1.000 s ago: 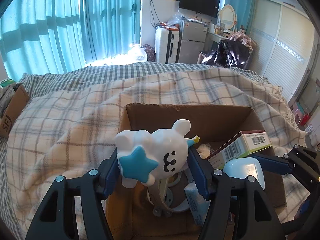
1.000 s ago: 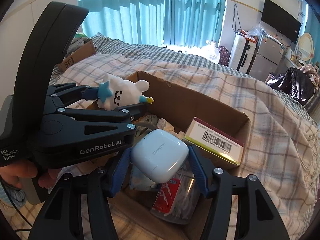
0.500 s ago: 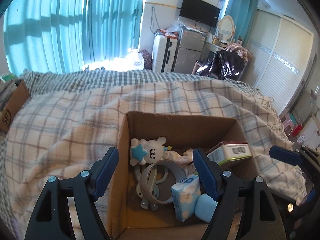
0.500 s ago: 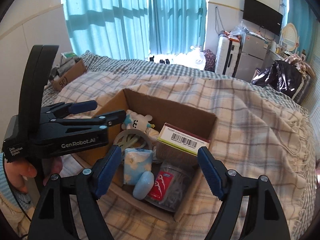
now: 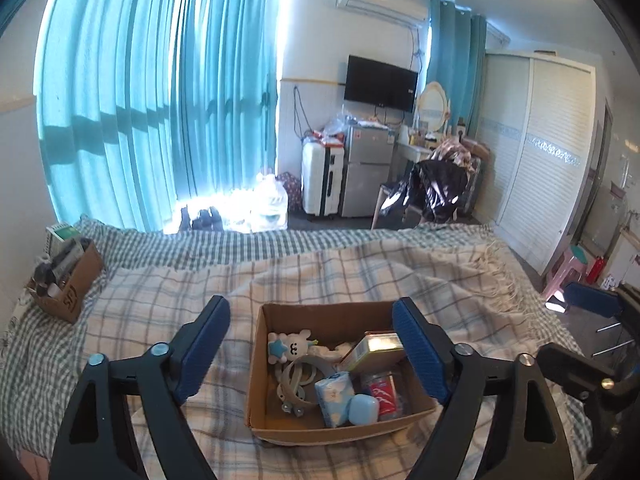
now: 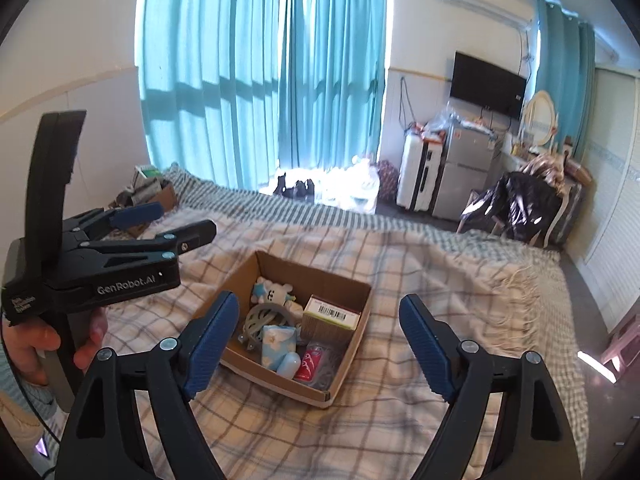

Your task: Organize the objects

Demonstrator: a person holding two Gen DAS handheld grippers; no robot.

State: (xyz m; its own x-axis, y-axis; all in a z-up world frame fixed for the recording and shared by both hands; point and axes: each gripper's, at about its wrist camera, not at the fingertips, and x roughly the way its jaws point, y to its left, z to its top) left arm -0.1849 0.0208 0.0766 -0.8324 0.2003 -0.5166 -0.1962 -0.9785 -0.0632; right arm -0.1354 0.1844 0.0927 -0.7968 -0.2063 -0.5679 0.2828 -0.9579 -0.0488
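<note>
Brown cardboard box [image 5: 256, 400] on plaid blanket [image 5: 320, 276], already holding white plush toy [image 5: 289, 345], pale blue earbud case [image 5: 363, 409], tissue pack [image 5: 334, 399]. Left gripper [image 5: 310, 354] and right gripper [image 6: 318, 342] both just spread wide, empty, above. Seemingly nothing left loose nearby.

A second ago the left gripper [image 5: 310, 350] clamped the white plush toy [image 5: 289, 345] and the right gripper [image 6: 319, 339] the pale blue earbud case [image 6: 289, 362]. Both now lie in the cardboard box [image 5: 280, 430]. Both grippers' jaws have just been opening, nothing between them, and have risen well above the box.
</note>
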